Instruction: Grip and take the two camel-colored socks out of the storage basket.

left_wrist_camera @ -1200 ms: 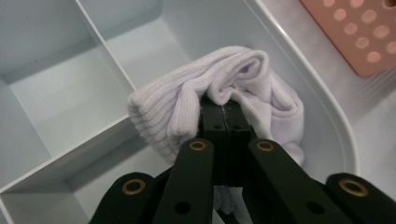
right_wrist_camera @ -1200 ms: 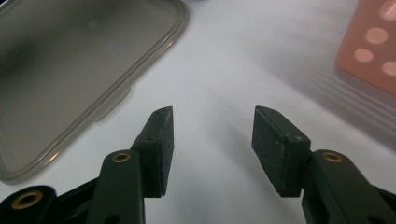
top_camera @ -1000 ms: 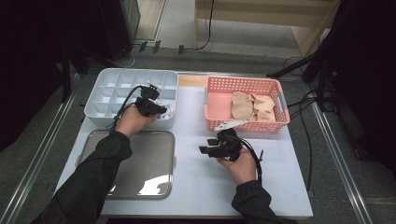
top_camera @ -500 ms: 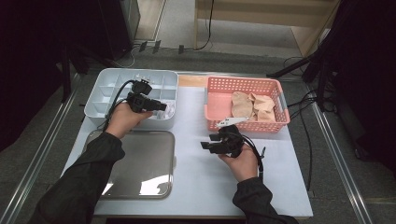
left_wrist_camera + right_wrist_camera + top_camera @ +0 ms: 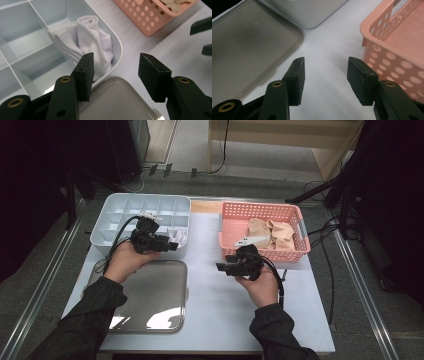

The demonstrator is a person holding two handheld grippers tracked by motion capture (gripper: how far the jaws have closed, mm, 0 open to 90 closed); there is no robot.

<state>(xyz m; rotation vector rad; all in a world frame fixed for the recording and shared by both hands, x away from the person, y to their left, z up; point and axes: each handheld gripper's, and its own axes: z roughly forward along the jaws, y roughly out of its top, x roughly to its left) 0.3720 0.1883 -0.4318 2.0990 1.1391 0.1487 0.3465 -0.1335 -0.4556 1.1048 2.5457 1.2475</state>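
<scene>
Nothing readable is showing on any surface: no text, label, brand, number or sign.
</scene>
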